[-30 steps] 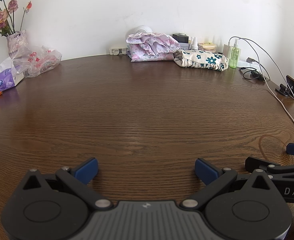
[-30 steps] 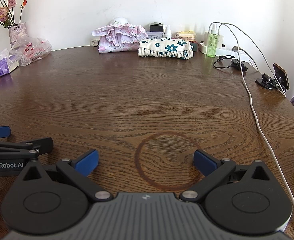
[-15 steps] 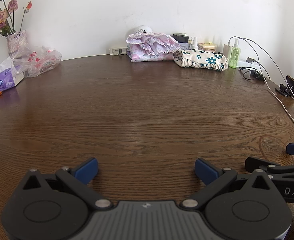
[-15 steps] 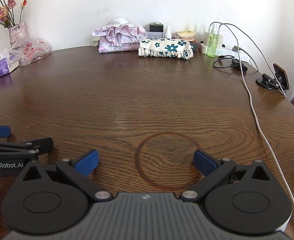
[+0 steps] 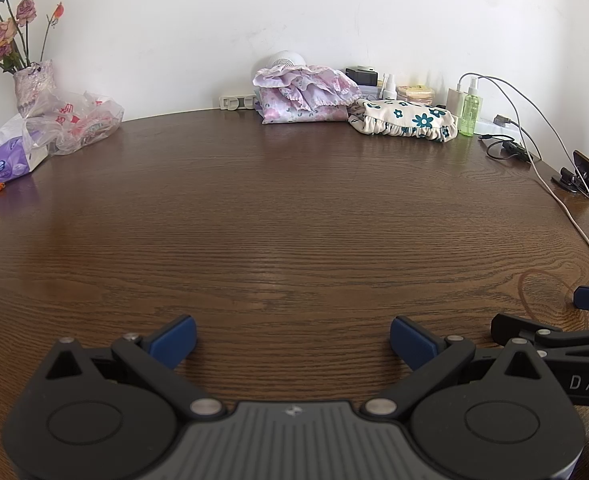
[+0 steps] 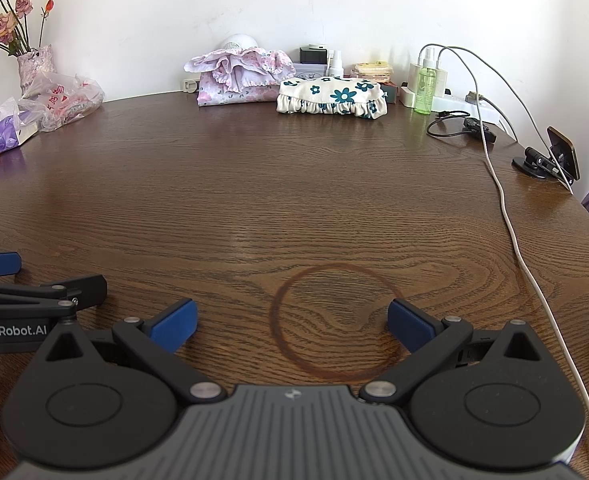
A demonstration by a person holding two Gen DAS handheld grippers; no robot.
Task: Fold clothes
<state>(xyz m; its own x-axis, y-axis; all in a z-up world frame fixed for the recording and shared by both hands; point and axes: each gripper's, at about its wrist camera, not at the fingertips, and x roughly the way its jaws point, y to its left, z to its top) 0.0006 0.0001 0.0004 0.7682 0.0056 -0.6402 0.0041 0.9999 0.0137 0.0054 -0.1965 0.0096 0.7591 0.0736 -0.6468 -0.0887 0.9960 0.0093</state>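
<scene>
Two wide-open grippers, left (image 5: 292, 338) and right (image 6: 290, 322), sit empty on the table (image 6: 294, 200); best reach first for the pink garment (image 6: 238, 76) at its far edge.

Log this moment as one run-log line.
stage: pre-grasp | left gripper: open, empty, over table | right gripper: open, empty | pink floral clothes, cream floral garment: far edge, untouched

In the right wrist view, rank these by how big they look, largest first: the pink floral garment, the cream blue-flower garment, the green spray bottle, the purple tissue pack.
1. pink floral garment and cream blue-flower garment: too alike to separate.
2. purple tissue pack.
3. green spray bottle, though it stands further off than the pack.
</scene>
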